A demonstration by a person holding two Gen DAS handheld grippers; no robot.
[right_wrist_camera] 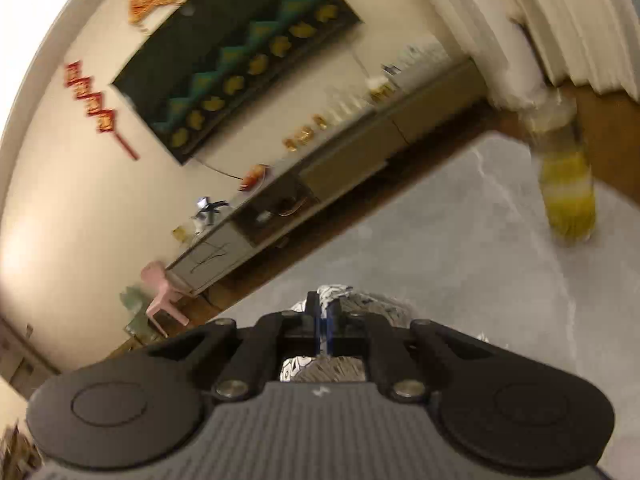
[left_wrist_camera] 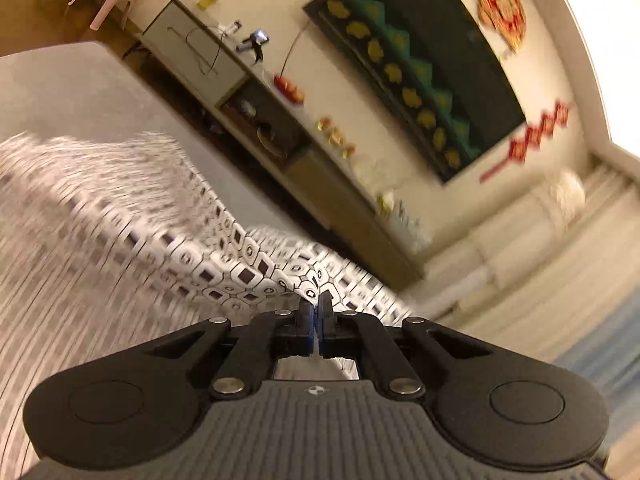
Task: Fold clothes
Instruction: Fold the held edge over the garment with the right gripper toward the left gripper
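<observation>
A white garment with a black geometric print (left_wrist_camera: 224,256) stretches from my left gripper (left_wrist_camera: 317,300) away to the left, blurred, over a grey tabletop (left_wrist_camera: 80,92). The left jaws are pressed together with an edge of this cloth pinched at their tips. In the right wrist view, my right gripper (right_wrist_camera: 323,300) is also shut, and a bunch of the same printed garment (right_wrist_camera: 360,304) sticks out past its fingers and hangs below them. Both grippers are held above the grey tabletop (right_wrist_camera: 460,220).
A yellow-and-clear bottle (right_wrist_camera: 568,192) stands on the table at the far right. Beyond the table, a long low sideboard (left_wrist_camera: 248,92) runs along the wall under a dark television (left_wrist_camera: 420,68). A pink plastic chair (right_wrist_camera: 160,292) stands at its end. Pale curtains (left_wrist_camera: 540,240) hang nearby.
</observation>
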